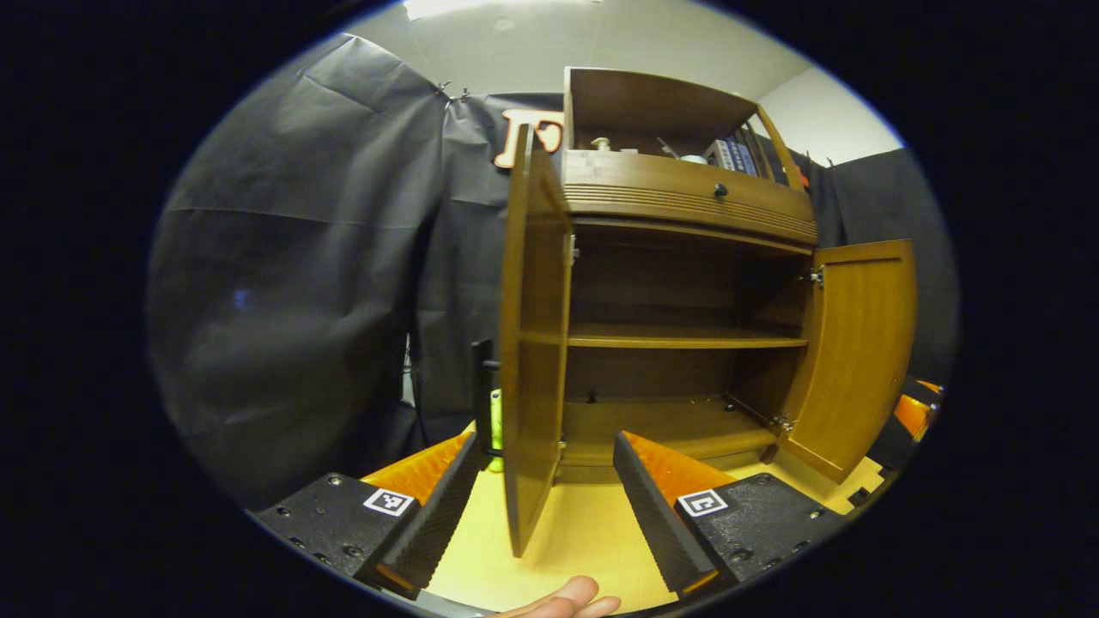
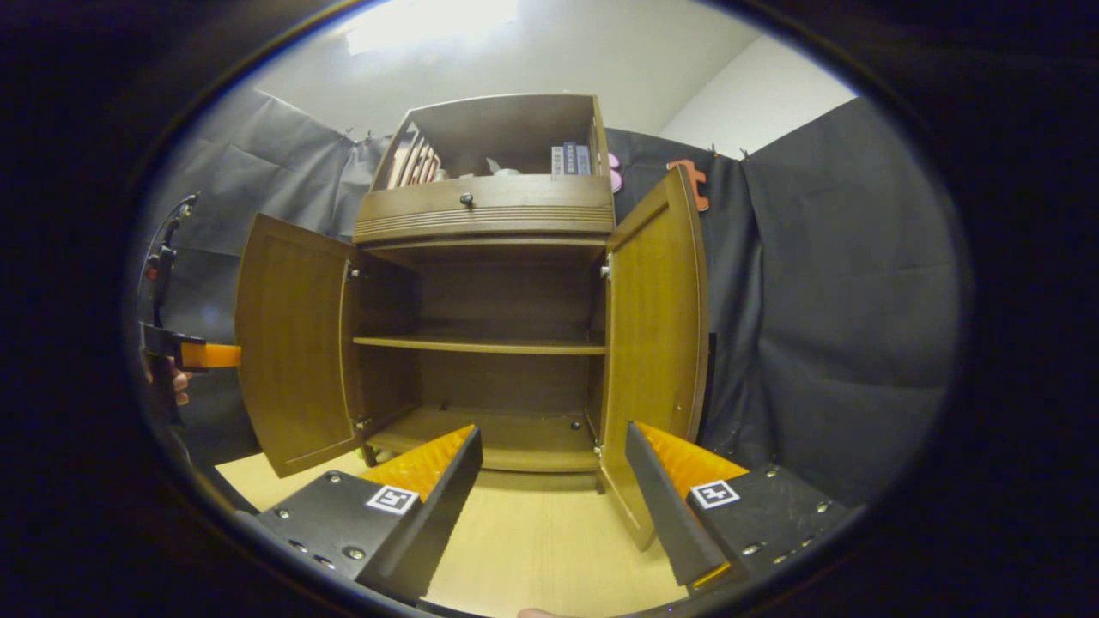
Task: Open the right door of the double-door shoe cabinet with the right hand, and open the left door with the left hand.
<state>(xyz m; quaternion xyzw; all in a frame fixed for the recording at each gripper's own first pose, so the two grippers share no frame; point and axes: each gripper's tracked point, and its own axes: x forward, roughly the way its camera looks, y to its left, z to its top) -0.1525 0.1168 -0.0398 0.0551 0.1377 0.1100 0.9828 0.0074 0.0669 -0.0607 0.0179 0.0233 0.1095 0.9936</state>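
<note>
Shoe cabinet (image 1: 687,206) of brown wood stands on a pale wooden floor (image 1: 584,532) against the black cloth wall (image 1: 283,283), with both of its lower doors swung open. In the left gripper view the left door (image 1: 532,343) is seen nearly edge-on, close in front of the camera, while the right door (image 1: 854,352) stands open at the far right, showing its inner face. In the right gripper view the same cabinet (image 2: 489,215) appears head-on: its right door (image 2: 657,343) swings out towards the camera and its left door (image 2: 296,343) opens to the left.

Inside, one shelf (image 2: 481,345) divides the lower compartment, and both levels look bare. Above the doors runs a drawer front with a small dark knob (image 2: 466,199). The open top compartment (image 2: 506,137) holds a few books and small objects, too small to tell apart, and no writing on them can be read.

The left gripper (image 1: 545,472) has its fingers spread wide on either side of the left door's lower edge without touching it; a fingertip of the person's hand (image 1: 567,598) shows at the bottom. The right gripper (image 2: 554,472) is likewise spread wide and holds nothing, near the right door's bottom corner. Each finger base carries a small square black-and-white marker (image 1: 388,501).

The right gripper view also catches the other gripper (image 2: 193,354) at far left, just beside the left door's outer edge.
</note>
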